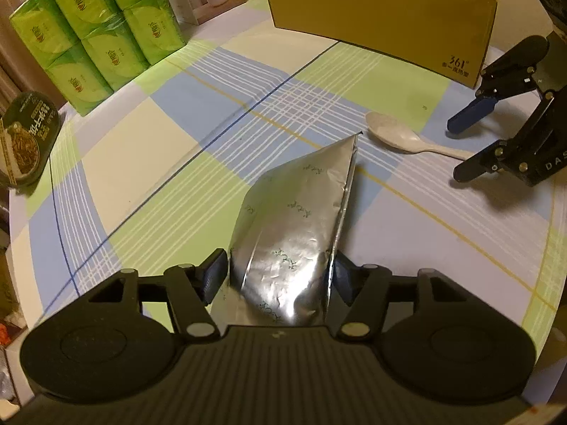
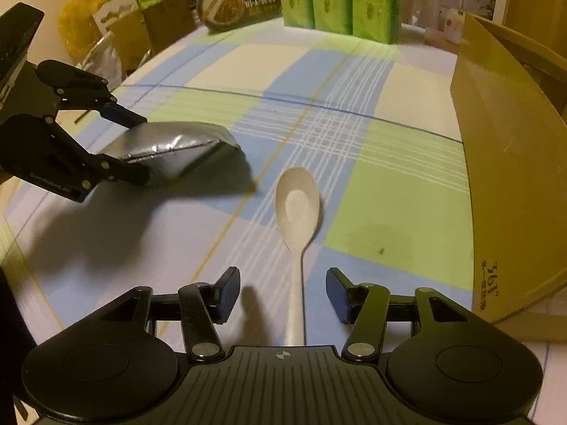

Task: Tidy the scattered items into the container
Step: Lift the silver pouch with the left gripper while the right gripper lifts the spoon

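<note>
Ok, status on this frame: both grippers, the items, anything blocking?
Left gripper shut on foil pouch. Right gripper open, fingers either side of the spoon handle, not closed. Cardboard box holds neither yet. Path clear.

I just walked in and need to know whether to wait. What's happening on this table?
A person is tidying with two handheld grippers. The left gripper is closed on a silver foil pouch, which looks lifted at the gripped end. The right gripper is open, its fingers either side of the handle of a white spoon lying on the checked tablecloth. The cardboard box stands nearby; neither item is in it yet.
</note>
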Demonstrator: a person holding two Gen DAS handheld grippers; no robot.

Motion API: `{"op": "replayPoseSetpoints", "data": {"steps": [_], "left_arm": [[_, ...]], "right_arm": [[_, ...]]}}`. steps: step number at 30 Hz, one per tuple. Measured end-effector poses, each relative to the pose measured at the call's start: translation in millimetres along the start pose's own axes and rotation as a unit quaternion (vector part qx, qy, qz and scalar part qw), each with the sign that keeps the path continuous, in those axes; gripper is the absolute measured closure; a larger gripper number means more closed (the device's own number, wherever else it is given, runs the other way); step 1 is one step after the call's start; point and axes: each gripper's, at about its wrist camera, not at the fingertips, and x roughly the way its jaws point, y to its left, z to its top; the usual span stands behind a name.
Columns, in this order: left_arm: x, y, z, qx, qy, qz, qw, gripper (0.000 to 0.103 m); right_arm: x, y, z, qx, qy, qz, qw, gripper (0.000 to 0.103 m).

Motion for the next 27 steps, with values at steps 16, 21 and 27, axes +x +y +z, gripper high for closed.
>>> {"op": "replayPoseSetpoints", "data": {"steps": [16, 21, 27], "left_arm": [[6, -7, 18, 0.036, 0.034, 0.004, 0.9988, 0.035], [9, -7, 20, 0.035, 0.042, 0.002, 0.9985, 0.03], [14, -1, 22, 0.036, 0.059, -0.01, 0.9976, 0.024]], "right_arm": [[-2, -9, -4, 0.033, -0.013, 0.01, 0.999, 0.04], [-2, -11, -5, 0.035, -0.013, 0.012, 0.999, 0.037], [2, -10, 1, 0.023, -0.018, 0.012, 0.999, 0.035]]}}
